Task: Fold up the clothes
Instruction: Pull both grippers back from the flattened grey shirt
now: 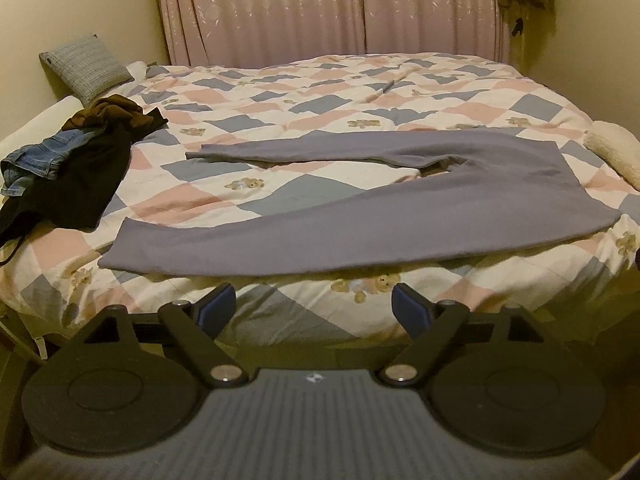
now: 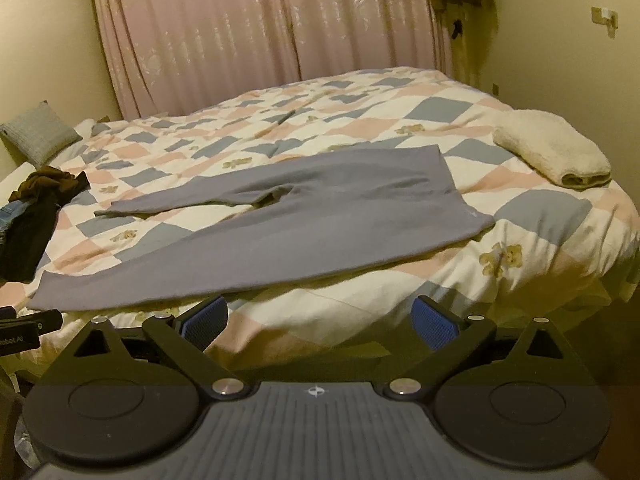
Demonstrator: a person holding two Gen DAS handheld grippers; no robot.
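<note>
Both tools (image 1: pixel 313 303) (image 2: pixel 318 320) gape wide, holding nothing.

Only one bit of text can be made out: white lettering, approx. "...obot AI", is printed on the black body of the left gripper (image 2: pixel 24 330), seen at the left edge of the right wrist view; its first letters are cut off. A small white round logo mark, no letters legible, is stamped on each ribbed grey gripper housing (image 1: pixel 314 378) (image 2: pixel 314 391).
</note>
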